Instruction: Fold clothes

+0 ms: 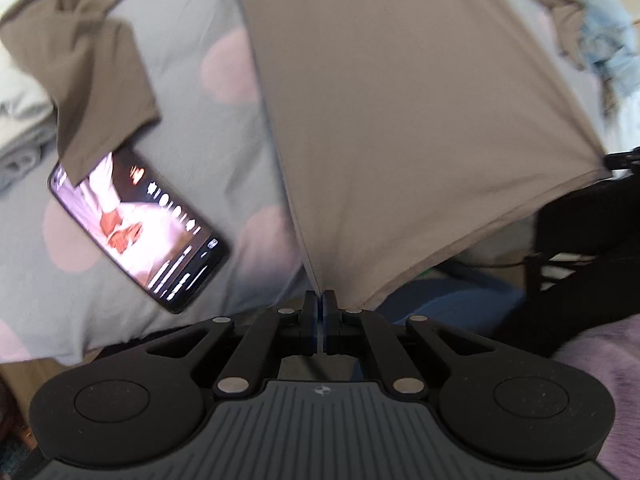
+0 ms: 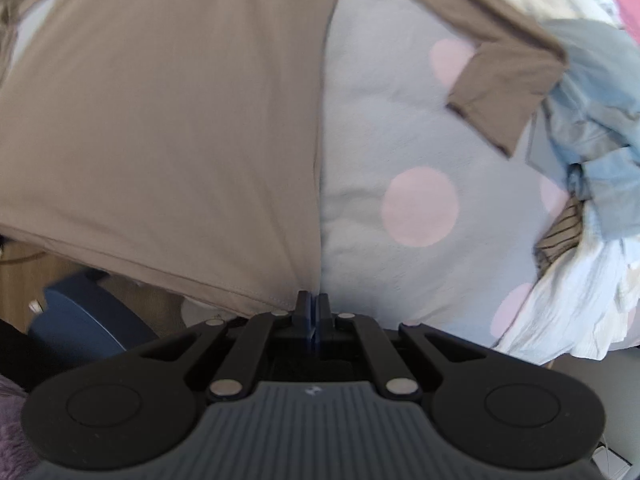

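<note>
My brown shirt (image 1: 400,128) is stretched taut by its two bottom corners, body spread over the dotted bedding, short sleeves lying out to each side.

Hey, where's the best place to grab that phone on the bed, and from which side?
Grip the phone across its long edges at the exposed lower end, coming from above. The brown shirt sleeve drapes over its upper corner, and it lies flat on the soft dotted bedding.
</note>
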A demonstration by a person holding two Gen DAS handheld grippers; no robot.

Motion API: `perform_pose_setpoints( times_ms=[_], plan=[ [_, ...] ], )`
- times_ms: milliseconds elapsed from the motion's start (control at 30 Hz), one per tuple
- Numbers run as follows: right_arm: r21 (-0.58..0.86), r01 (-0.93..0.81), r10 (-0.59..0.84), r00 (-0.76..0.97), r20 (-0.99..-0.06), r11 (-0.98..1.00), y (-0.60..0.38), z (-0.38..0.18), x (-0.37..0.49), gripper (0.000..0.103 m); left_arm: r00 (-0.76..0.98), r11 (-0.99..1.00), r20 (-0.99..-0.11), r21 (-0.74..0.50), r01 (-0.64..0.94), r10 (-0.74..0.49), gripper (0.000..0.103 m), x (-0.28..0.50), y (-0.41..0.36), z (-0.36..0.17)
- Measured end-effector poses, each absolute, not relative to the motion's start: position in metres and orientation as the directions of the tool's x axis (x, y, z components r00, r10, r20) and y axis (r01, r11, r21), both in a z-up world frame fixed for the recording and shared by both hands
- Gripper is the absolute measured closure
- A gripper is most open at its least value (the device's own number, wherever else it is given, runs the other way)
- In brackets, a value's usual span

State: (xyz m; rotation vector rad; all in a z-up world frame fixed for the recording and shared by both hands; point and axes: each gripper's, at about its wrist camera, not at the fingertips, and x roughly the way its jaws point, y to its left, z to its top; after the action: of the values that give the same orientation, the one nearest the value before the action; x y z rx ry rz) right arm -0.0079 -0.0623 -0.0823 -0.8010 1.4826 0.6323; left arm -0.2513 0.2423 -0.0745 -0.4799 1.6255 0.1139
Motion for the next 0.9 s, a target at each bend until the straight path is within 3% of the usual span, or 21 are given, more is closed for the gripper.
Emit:
perform_pose_setpoints(
  times_ms=[333, 367, 400, 467, 700, 900],
  plan=[
    [-0.114, -0.823, -0.206, -0.004, -0.979, 0.556, -0.043, -0.135, -0.009, 0.099, -0.135, 0.919, -0.970, -0.140, -0.368, -0.201, 0.102, -0.231, 0.244, -0.121],
    [-0.106, -0.818, -0.194, -0.008, -0.981, 0.566, -0.044, -0.131, -0.007, 0.096, -0.132, 0.918, -0.971, -0.140, -0.371, -0.202, 0.098, -0.230, 0.245, -0.119],
    [-0.096, -0.811, -0.179, -0.012, -0.984, 0.578, -0.045, -0.126, -0.004, 0.085, -0.129, 0.916, -0.971, -0.141, -0.374, -0.202, 0.093, -0.230, 0.246, -0.118],
    [-0.075, -0.796, -0.149, -0.019, -0.989, 0.601, -0.047, -0.117, 0.001, 0.077, -0.097, 0.906, -0.971, -0.166, -0.390, -0.219, 0.077, -0.229, 0.250, -0.109],
    [-0.037, -0.771, -0.004, 0.045, -0.999, 0.636, -0.035, -0.068, 0.020, 0.077, 0.067, 0.893, -0.985, -0.172, -0.415, -0.159, 0.077, -0.220, 0.283, -0.056],
    [0.040, -0.773, 0.132, 0.056, -0.990, 0.633, 0.015, -0.053, 0.030, 0.076, 0.094, 0.891, -0.995, -0.052, -0.451, -0.010, 0.077, -0.202, 0.326, -0.053]
  ],
)
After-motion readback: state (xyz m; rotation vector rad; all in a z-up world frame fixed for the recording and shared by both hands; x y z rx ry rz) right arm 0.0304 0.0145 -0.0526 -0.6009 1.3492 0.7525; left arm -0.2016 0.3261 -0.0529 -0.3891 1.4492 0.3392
